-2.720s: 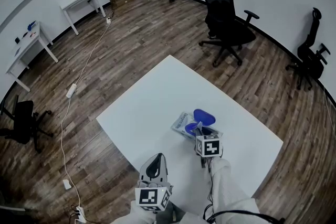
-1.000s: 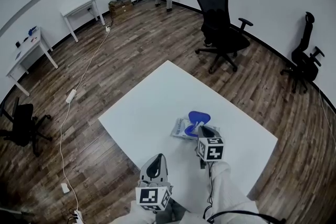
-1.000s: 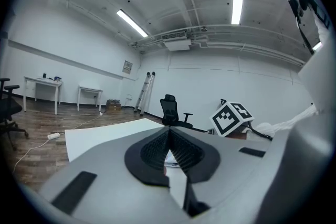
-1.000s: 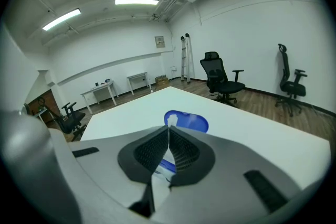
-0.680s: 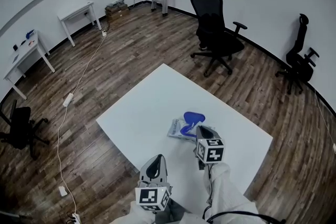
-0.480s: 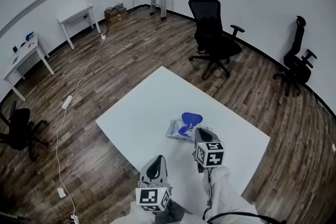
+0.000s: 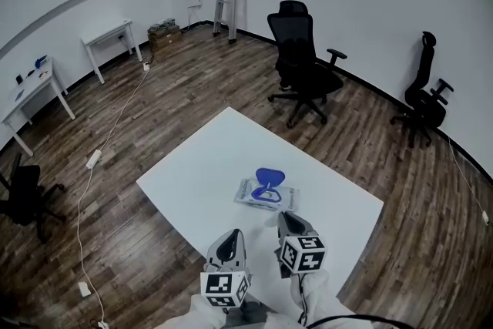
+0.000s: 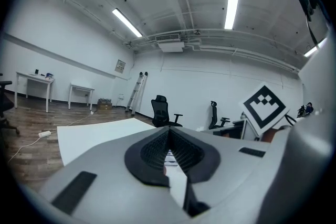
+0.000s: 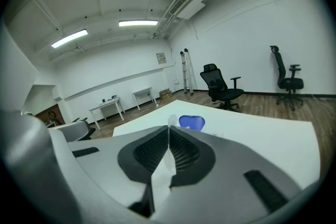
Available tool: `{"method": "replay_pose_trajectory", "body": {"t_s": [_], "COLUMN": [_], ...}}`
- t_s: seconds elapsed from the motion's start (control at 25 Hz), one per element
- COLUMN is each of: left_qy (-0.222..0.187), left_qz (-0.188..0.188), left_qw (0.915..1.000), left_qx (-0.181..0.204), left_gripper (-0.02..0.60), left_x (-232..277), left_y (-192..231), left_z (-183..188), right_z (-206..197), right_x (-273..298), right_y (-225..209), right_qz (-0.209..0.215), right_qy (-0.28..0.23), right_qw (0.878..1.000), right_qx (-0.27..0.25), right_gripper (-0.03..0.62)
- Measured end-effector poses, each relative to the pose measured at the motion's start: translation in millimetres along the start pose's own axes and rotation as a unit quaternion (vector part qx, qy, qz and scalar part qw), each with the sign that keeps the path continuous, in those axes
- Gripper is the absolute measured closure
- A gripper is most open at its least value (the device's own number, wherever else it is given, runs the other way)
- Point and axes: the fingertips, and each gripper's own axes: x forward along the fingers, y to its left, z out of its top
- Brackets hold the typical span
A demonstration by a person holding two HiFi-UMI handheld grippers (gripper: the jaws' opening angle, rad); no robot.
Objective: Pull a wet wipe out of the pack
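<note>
A: Where is the pack, and how will a wipe handle?

B: The wet wipe pack (image 7: 264,195) lies flat on the white table (image 7: 192,173), just below the middle of the head view, with its blue lid (image 7: 269,176) flipped open toward the top of the frame. A wipe is light, limp and damp. It has no stiffness, tends to cling to the sheet under it, and may tear if jerked. I'd take it by the free tip at the opening. The pack looks light enough to lift along with it unless something holds it down

A: And the right tool?

B: The right gripper (image 7: 284,217) sits at the lower middle of the head view, just below the pack and apart from it. Its jaws are pressed together. In the right gripper view a thin white sheet, by the look of it a wet wipe (image 9: 161,182), is pinched between the pads, its tip poking above them and the rest running down the slot toward the camera. Whether its far end is clear of the pack I cannot tell, since it's too small in the head view

A: The left one?

B: The left gripper (image 7: 233,232) is at the bottom edge, left of the other and well apart from the pack. Its jaws are closed together on nothing, and only table shows past them
</note>
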Motion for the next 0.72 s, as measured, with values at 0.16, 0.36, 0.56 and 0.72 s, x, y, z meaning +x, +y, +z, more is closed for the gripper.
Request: {"method": "replay_pose_trajectory", "body": {"t_s": [0.16,0.36,0.56,0.72], "left_qy": [0.012,0.007,0.009,0.011], "left_qz": [-0.006,-0.016,-0.020,-0.029], "left_qw": [0.9999,0.9998,0.9996,0.9993], "left_qx": [-0.001,0.012,0.019,0.020], "left_gripper": [0.585,0.584,0.584,0.584], "left_x": [1,-1,0,-1], "left_y": [-9,-24,-32,-36], "left_z": [-3,0,2,4], "right_z": [-14,-25,-16,-14], "right_x": [-17,-31,-49,-55], "right_y": [5,7,12,19], "right_qz": [0.002,0.012,0.006,0.004], "right_qy": [0.003,-0.001,-0.023,-0.035], "right_qw": [1.000,1.000,0.999,0.999], "right_qx": [0.017,0.022,0.023,0.021], "right_gripper": [0.580,0.580,0.580,0.580]}}
